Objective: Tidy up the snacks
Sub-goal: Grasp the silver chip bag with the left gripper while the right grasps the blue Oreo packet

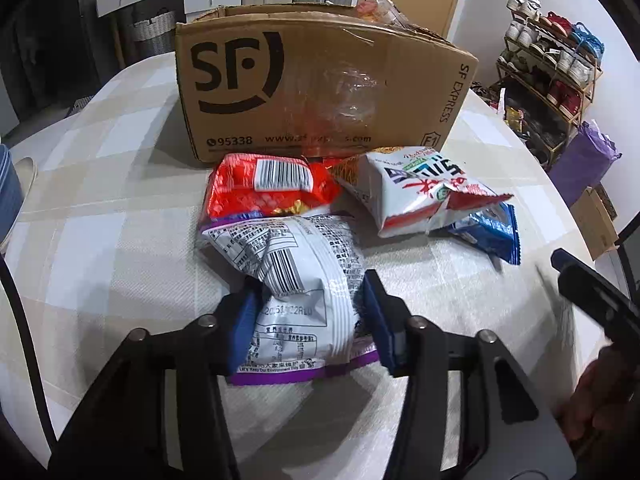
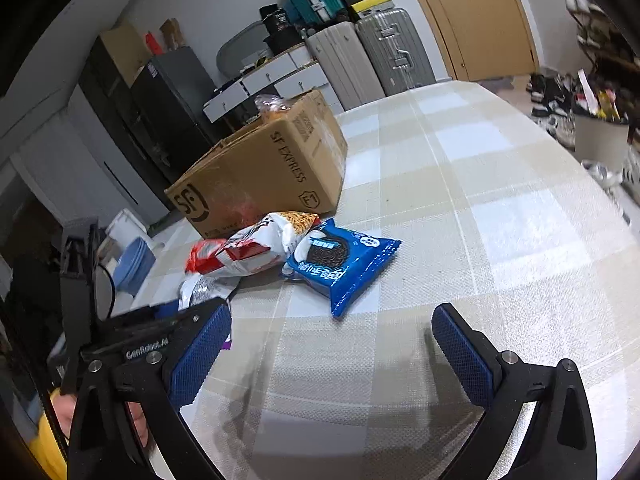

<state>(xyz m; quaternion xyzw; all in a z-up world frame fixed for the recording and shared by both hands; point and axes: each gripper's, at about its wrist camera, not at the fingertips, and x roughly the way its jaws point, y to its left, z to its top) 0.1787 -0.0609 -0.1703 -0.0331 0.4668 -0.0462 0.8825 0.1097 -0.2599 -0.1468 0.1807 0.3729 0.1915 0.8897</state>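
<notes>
Left gripper (image 1: 308,320): my pads pinch the white-and-purple snack bag (image 1: 288,280) at its near end.
Right gripper (image 2: 332,356): wide, empty; blue cookie packet (image 2: 340,264) just ahead.
Risk: slick, air-puffed film may slide free on lifting.
Destination: cardboard box (image 1: 320,80) beyond the bags, stiff, open-topped.
</notes>
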